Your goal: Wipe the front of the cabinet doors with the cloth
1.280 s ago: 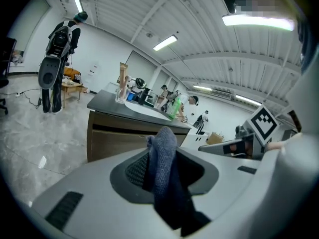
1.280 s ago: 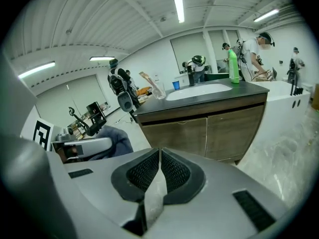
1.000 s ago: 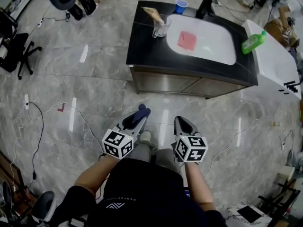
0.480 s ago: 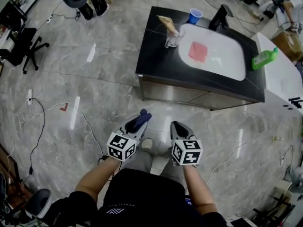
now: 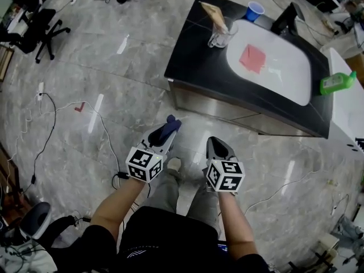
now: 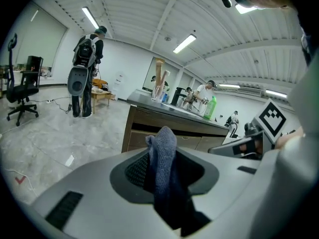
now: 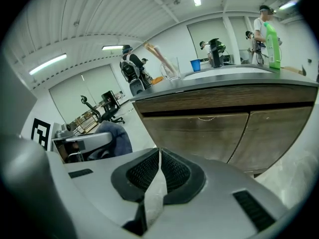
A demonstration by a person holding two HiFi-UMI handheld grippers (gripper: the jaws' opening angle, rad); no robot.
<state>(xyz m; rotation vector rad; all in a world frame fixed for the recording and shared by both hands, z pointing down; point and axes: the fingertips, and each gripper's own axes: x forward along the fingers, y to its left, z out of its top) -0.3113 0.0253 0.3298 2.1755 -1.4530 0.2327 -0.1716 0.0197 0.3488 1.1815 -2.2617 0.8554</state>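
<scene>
The blue cloth [image 6: 162, 151] is pinched upright in the left gripper [image 5: 163, 140], jaws clamped on its middle and a soft fold flopping over the top. It looks light and limp, so it should bunch and drag unless it is pressed flat against the wood. That mid-cloth hold seems sound, with enough loose fabric ahead of the jaws to wipe. The right gripper [image 7: 158, 169] is closed on nothing. The cabinet doors [image 7: 227, 133] sit ahead under the black worktop [image 5: 193, 58], well apart from both grippers across the floor, so no wiping contact yet.
</scene>
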